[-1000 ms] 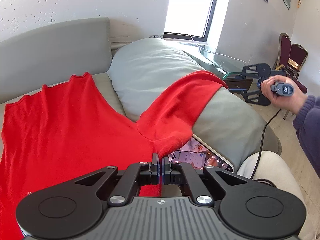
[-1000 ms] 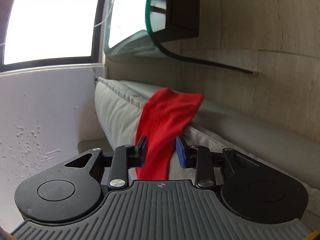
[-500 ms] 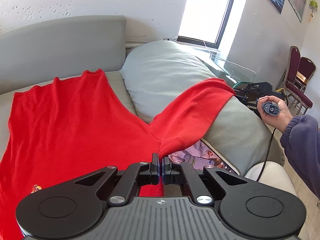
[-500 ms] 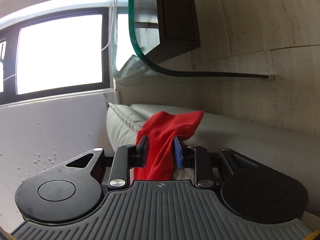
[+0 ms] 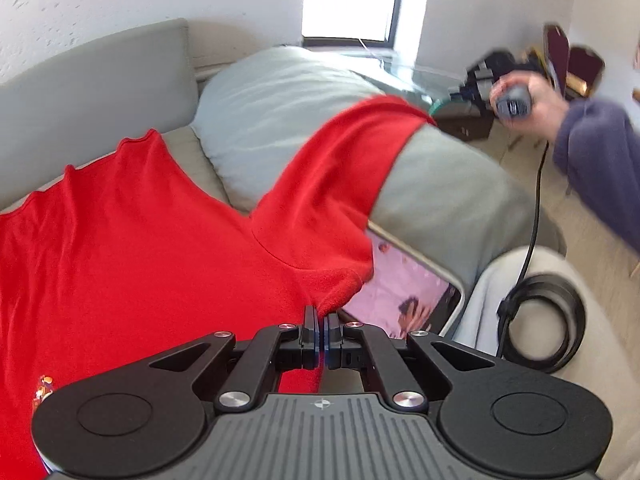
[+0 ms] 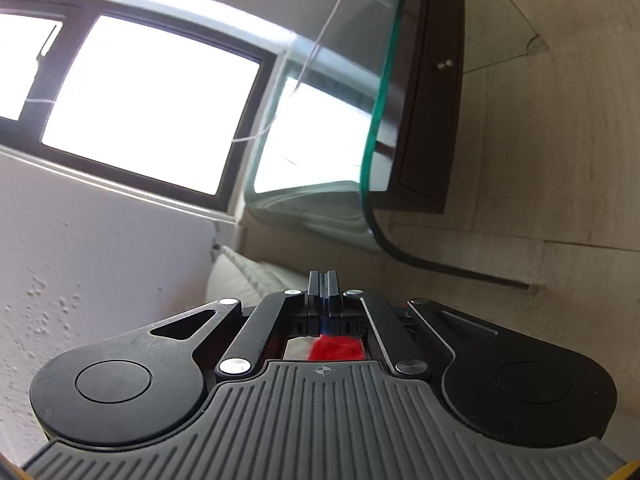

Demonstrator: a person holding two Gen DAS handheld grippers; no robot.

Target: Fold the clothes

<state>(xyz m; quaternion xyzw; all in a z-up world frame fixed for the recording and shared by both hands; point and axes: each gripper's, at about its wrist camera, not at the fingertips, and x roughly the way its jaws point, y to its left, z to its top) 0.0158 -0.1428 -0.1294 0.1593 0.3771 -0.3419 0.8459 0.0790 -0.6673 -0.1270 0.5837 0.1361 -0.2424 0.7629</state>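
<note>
A red shirt [image 5: 128, 240] lies spread on a grey sofa, one sleeve [image 5: 340, 168] draped up over a grey pillow [image 5: 280, 96]. My left gripper [image 5: 321, 316] is shut on the shirt's shoulder edge near the collar. In the left wrist view my right gripper [image 5: 488, 80] is blurred, held in a hand past the sleeve's end. In the right wrist view the right gripper [image 6: 323, 280] has its jaws closed together; red cloth [image 6: 336, 348] shows just behind them, so it holds the sleeve end.
A phone or tablet with a lit screen [image 5: 404, 292] lies beside the pillow. A coiled black cable [image 5: 540, 320] rests on a pale cushion. A glass table [image 6: 384, 112] and window [image 6: 140, 112] stand close to the right gripper. Chairs [image 5: 568, 60] stand far right.
The right gripper closed from open onto the sleeve end and lifted. The left gripper stayed shut on the shirt while its view shifted left and closer.
</note>
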